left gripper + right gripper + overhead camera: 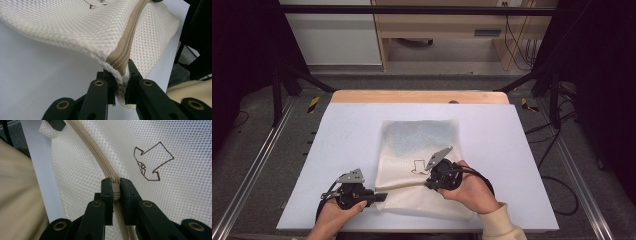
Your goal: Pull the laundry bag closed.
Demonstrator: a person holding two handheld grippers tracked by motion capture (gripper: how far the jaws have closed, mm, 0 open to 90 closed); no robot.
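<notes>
Mesh bag (419, 150) zipper (100, 157) between right tongs (115, 192), corner in left tongs (121, 86)

tongs (121, 86): bottom centre, clamped on bag corner | bag (75, 27): cream mesh, spans upper frame, corner lifted | zipper (128, 37): tan, runs top centre down to tongs | desk (37, 75): white, left

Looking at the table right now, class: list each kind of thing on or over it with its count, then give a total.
Mesh bag: 1
Zip on the bag: 1
Arrow mark on the bag: 1
Grippers: 2, the left gripper shut on the bag's corner at the zip's end, the right gripper shut on the zip
Total: 5
</notes>
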